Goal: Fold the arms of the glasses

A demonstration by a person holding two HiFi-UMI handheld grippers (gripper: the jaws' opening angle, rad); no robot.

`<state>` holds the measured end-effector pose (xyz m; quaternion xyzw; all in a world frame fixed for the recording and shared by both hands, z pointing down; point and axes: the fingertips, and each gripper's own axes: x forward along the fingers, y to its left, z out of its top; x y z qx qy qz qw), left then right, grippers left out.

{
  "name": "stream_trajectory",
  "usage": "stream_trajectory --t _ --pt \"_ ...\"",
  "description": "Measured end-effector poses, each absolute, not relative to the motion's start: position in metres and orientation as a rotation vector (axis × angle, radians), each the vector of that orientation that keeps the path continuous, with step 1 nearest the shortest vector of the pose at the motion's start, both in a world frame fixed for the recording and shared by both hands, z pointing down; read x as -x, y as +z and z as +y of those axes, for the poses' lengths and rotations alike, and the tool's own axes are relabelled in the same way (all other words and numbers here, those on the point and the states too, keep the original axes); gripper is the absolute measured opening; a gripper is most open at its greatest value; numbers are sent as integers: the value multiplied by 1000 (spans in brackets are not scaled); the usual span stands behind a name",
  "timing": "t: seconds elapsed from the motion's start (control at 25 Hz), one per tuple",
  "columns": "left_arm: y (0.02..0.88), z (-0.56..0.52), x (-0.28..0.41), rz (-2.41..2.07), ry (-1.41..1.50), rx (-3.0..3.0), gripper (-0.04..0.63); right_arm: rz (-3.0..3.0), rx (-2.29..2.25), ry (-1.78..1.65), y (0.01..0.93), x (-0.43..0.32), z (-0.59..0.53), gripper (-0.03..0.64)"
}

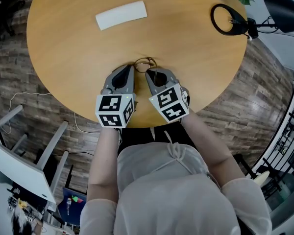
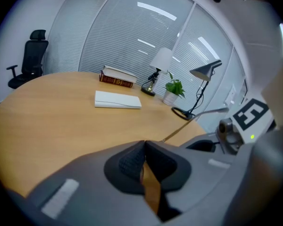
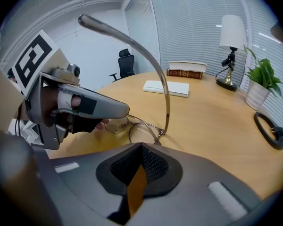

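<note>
Bright, even indoor light, with strip lights (image 2: 155,11) showing as white bars high up. Shadows are short and soft on the table (image 1: 73,48), whose wood carries only a faint sheen. Both gripper views have strong fisheye bending and dark corners, with the nearest foreground and the raised arm of the glasses (image 3: 137,128) soft. The head view is sharp at centre and stretched toward its edges.

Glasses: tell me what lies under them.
Only the wooden table shows under the glasses and through their lenses. The left tongs cover the frame's far end, so what is beneath there cannot be seen.
</note>
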<state>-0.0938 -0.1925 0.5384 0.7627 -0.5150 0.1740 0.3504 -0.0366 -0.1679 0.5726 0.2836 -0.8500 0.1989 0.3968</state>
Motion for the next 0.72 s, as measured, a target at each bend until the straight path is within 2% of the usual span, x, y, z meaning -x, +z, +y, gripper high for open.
stream_trajectory --t 0.36,0.72 --pt "517 -178 107 -1417 394 -1971 6 -2159 -721 492 572 37 -166 -1" --pt "544 -145 128 -1436 378 -1776 6 -2162 -713 477 571 38 -165 -2"
